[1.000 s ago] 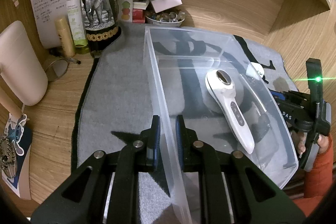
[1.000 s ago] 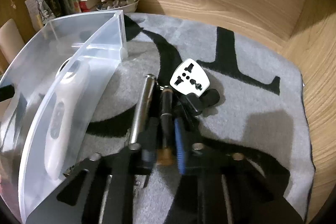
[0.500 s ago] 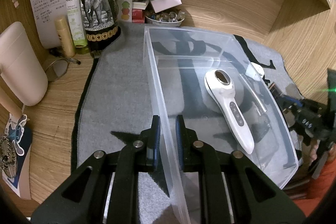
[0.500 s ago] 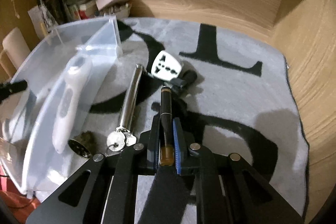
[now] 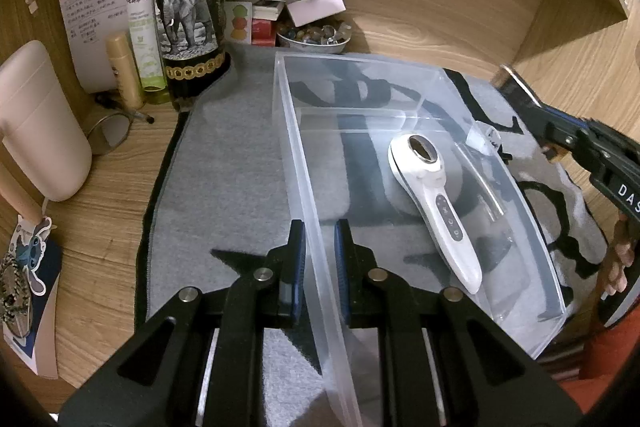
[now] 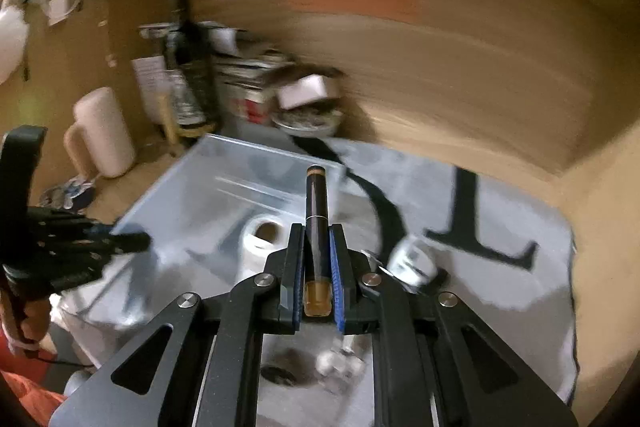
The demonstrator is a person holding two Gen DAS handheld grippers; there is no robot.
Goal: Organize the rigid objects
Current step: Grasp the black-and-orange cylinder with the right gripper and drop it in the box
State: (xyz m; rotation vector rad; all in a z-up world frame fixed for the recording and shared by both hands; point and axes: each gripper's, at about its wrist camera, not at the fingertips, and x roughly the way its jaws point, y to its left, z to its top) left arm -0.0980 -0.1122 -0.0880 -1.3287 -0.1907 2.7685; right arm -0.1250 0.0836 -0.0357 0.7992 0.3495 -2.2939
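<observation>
- The left gripper (image 5: 319,247), at the bottom centre of its view, has its two fingers closed on the left wall of the clear plastic bin (image 5: 297,155), one finger outside and one inside
- The bin sits on a grey mat (image 5: 224,163) with black markings, filling the middle of the left view
- A white handheld device (image 5: 434,195) lies slantwise on the bin floor, right of centre, its round head toward the top of the frame
- The right gripper (image 6: 316,267), at the lower centre of its own view, grips a dark pen (image 6: 316,211) between its fingers; the pen's amber end sits deep between them and its tip points toward the bin's far side
- The right view is blurred, yet the pen appears raised above the bin's right edge
- In the upper left of the left view, a dark bottle (image 5: 188,7) with an elephant label stands beside a green spray bottle (image 5: 142,23)
- A cream container (image 5: 40,123) stands at the left edge on the wooden desk (image 5: 100,227)
</observation>
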